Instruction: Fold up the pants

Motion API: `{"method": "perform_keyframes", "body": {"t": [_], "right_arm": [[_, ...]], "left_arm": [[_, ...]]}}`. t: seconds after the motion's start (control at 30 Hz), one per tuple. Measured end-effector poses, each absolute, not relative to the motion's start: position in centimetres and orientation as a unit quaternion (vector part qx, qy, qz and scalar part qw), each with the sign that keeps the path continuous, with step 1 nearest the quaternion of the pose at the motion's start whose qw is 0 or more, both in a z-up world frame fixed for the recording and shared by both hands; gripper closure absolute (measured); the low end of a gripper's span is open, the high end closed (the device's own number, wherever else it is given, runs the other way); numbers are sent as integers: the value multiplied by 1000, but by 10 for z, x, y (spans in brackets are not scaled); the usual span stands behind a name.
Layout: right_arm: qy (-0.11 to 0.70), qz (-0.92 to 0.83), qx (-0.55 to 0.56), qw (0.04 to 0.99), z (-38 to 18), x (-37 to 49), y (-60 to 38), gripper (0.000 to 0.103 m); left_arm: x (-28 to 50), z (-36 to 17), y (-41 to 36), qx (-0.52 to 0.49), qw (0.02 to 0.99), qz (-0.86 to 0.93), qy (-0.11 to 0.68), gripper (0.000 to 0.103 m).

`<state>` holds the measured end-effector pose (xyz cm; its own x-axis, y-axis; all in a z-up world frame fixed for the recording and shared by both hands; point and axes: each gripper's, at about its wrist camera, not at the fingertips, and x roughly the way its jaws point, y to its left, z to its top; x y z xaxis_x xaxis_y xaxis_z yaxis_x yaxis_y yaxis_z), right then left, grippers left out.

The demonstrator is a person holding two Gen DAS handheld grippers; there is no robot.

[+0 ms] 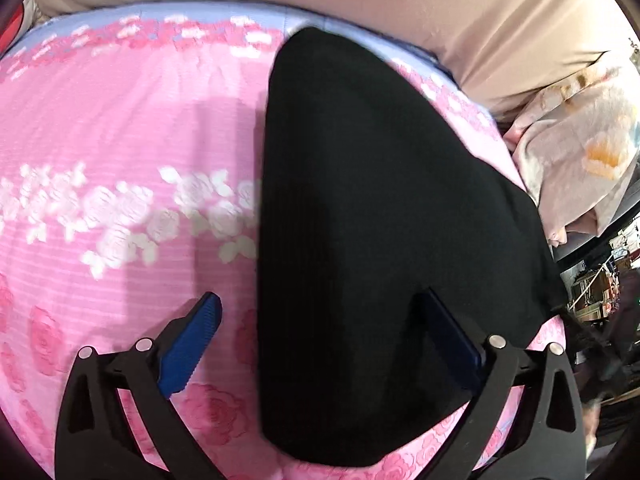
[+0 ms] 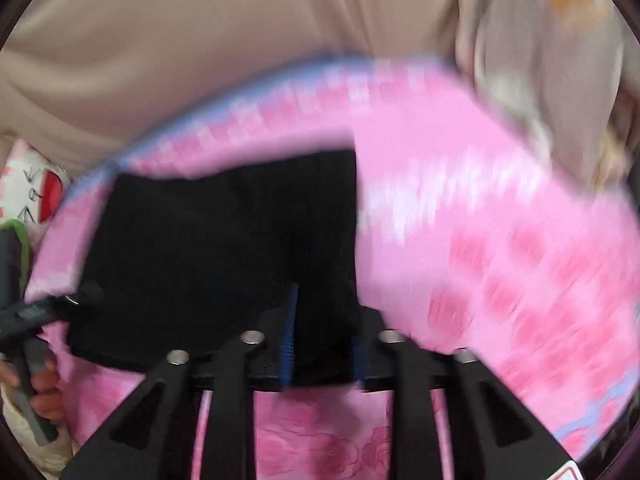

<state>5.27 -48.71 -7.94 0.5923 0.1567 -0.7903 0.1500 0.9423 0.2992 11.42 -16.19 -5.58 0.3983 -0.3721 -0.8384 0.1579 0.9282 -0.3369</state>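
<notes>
Black folded pants (image 1: pixel 380 220) lie on a pink rose-print bedspread (image 1: pixel 120 128). My left gripper (image 1: pixel 320 294) hovers over the pants' near left edge with its jaws wide open. One blue pad (image 1: pixel 192 344) is over the bedspread and the other over the black cloth, and neither grips anything. In the blurred right wrist view the pants (image 2: pixel 224 240) form a dark rectangle. My right gripper (image 2: pixel 325 320) is at their near right corner, with black cloth filling the narrow gap between its blue pads (image 2: pixel 292 332). The left gripper (image 2: pixel 72 300) shows at the pants' left corner.
Beige fabric (image 1: pixel 400 4) rises behind the bed's far edge. A pale floral blanket (image 1: pixel 580 152) is bunched at the right, with cluttered shelves (image 1: pixel 600 288) beyond it. A white cushion with red print (image 2: pixel 32 196) sits at the left, and a hand (image 2: pixel 40 392) holds the left tool.
</notes>
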Motion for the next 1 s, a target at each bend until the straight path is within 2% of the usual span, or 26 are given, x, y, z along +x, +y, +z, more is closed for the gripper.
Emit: {"method": "perform_keyframes", "body": {"t": [0.03, 0.07, 0.1, 0.13, 0.17, 0.2, 0.23, 0.27, 0.33, 0.37, 0.43, 0.53, 0.6, 0.63, 0.67, 0.7, 0.73, 0.8, 0.87, 0.9, 1.0], "right_arm": [[430, 2, 196, 881, -79, 47, -493, 56], [431, -8, 205, 879, -74, 44, -497, 46], [429, -15, 207, 879, -69, 44, -499, 25], [416, -15, 212, 884, -63, 42, -503, 15], [401, -7, 220, 889, -61, 41, -506, 15], [409, 9, 229, 883, -65, 45, -510, 15], [429, 21, 243, 870, -75, 51, -512, 22], [452, 55, 273, 847, -94, 61, -511, 36], [435, 85, 332, 832, -108, 63, -511, 56], [434, 93, 335, 831, -102, 63, -505, 63], [418, 105, 325, 842, -80, 58, -492, 65], [413, 147, 287, 852, -51, 53, -456, 66], [426, 172, 274, 845, -56, 51, -430, 64], [441, 170, 255, 843, -65, 52, -416, 49], [461, 146, 220, 847, -76, 52, -403, 39], [471, 122, 202, 850, -84, 54, -397, 33], [464, 119, 213, 852, -86, 50, -397, 34], [456, 107, 238, 851, -75, 42, -403, 33], [433, 84, 225, 869, -52, 34, -408, 33], [417, 77, 205, 882, -35, 35, -406, 33], [387, 74, 139, 908, -4, 52, -393, 32]], "left_arm": [[113, -55, -163, -100, 836, -155, 517, 5], [114, -55, -164, -98, 837, -153, 516, 5], [116, -55, -163, -102, 837, -154, 515, 7], [117, -55, -161, -107, 836, -158, 514, 17], [118, -54, -158, -120, 832, -178, 511, 29], [121, -54, -155, -133, 825, -187, 516, 46], [123, -54, -153, -141, 824, -186, 517, 59], [125, -53, -148, -149, 819, -197, 518, 67], [126, -48, -140, -153, 817, -207, 517, 79], [125, -40, -132, -157, 818, -216, 510, 81], [123, -26, -118, -157, 821, -227, 500, 84], [109, -6, -82, -133, 837, -203, 490, 84], [99, -8, -58, -116, 838, -183, 500, 82], [96, -20, -47, -107, 831, -176, 517, 79], [94, -31, -43, -106, 826, -163, 530, 76], [91, -38, -41, -100, 826, -148, 535, 67], [85, -36, -41, -85, 837, -126, 526, 61], [71, -16, -50, -22, 869, -78, 489, 56], [57, 4, -63, 35, 896, -33, 441, 35], [53, 15, -74, 54, 908, -29, 414, 20], [52, 27, -97, 60, 915, -57, 395, 17]]}}
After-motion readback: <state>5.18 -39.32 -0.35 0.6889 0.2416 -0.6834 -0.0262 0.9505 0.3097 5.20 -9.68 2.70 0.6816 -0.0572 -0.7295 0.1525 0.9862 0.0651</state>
